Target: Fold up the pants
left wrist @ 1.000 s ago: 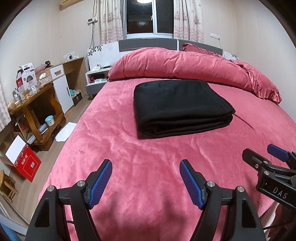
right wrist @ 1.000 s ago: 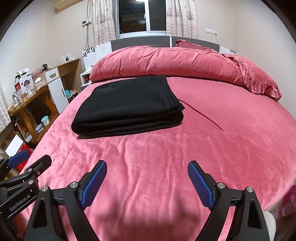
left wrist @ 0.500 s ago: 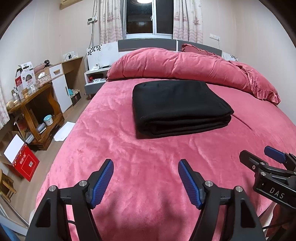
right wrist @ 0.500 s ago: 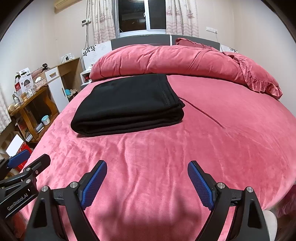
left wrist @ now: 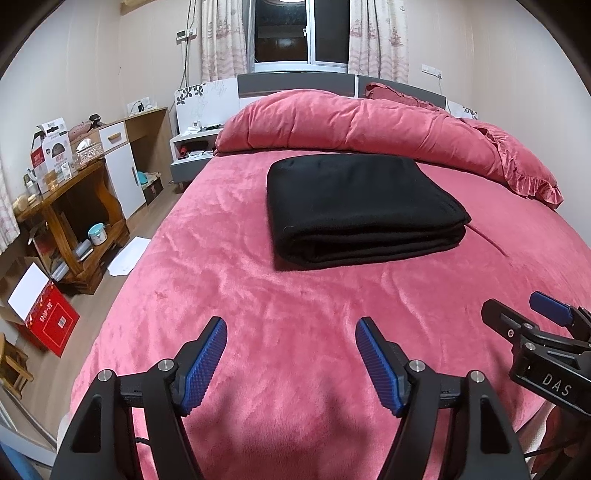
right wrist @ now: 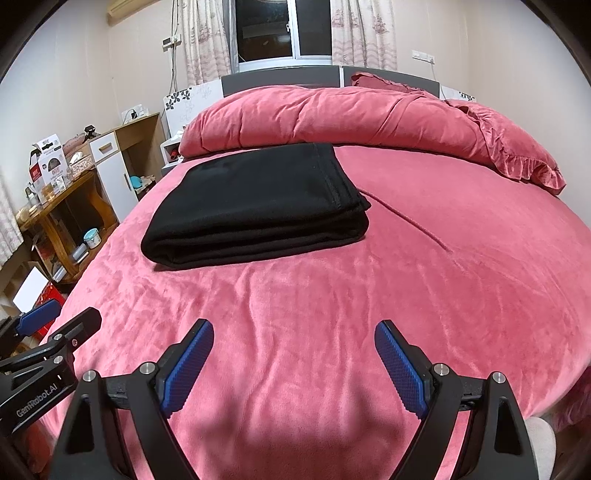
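Folded pants (left wrist: 362, 206) flat on bed (left wrist: 295, 314) — rolled duvet (left wrist: 354, 125) behind, nightstand (left wrist: 192, 147) and wooden desk (left wrist: 70, 206) left; both grippers near bed's front edge, pants well ahead.

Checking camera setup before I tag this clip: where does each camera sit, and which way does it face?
Left wrist: on the left gripper, looking down the bed at the folded black pants; its open fingers and the right gripper show.
Right wrist: on the right gripper, same heading, pants left of centre; open fingers and the left gripper show.
Shared: pants, bed, rolled duvet, window.
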Demonstrator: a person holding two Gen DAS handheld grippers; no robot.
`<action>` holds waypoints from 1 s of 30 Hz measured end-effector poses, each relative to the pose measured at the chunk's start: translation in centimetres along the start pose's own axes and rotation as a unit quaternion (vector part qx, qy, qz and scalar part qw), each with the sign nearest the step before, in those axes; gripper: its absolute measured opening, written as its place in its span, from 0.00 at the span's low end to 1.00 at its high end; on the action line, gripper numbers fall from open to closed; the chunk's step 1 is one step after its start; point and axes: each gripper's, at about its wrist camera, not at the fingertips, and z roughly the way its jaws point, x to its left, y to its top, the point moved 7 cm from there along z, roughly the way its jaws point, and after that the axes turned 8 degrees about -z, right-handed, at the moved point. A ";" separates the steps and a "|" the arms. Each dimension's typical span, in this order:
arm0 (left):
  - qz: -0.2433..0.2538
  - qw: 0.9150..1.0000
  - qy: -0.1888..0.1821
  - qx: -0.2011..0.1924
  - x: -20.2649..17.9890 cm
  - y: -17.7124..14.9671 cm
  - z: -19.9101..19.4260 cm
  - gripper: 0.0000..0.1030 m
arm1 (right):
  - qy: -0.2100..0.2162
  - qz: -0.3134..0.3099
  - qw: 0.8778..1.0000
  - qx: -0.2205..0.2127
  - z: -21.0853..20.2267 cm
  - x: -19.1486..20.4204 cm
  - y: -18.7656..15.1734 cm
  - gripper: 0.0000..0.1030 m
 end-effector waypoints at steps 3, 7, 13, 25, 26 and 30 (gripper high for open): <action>0.000 1.000 0.000 0.002 0.1 0.0 0.1 0.72 | 0.000 0.001 1.000 0.002 0.1 0.0 -0.1 0.87; -0.001 1.000 0.001 0.003 0.1 -0.1 0.1 0.72 | 0.001 0.002 1.000 0.002 0.1 -0.1 -0.1 0.87; 0.002 1.000 0.003 0.006 0.2 -0.2 0.2 0.72 | 0.001 0.001 1.000 0.004 0.2 0.0 -0.2 0.87; 0.001 1.000 0.004 0.011 0.3 -0.3 0.6 0.72 | 0.002 0.002 1.000 0.011 0.4 0.1 -0.4 0.87; 0.001 1.000 0.004 0.011 0.3 -0.3 0.6 0.72 | 0.002 0.002 1.000 0.011 0.4 0.1 -0.4 0.87; 0.001 1.000 0.005 0.012 0.3 -0.4 0.7 0.72 | 0.002 0.004 1.000 0.014 0.5 0.2 -0.6 0.87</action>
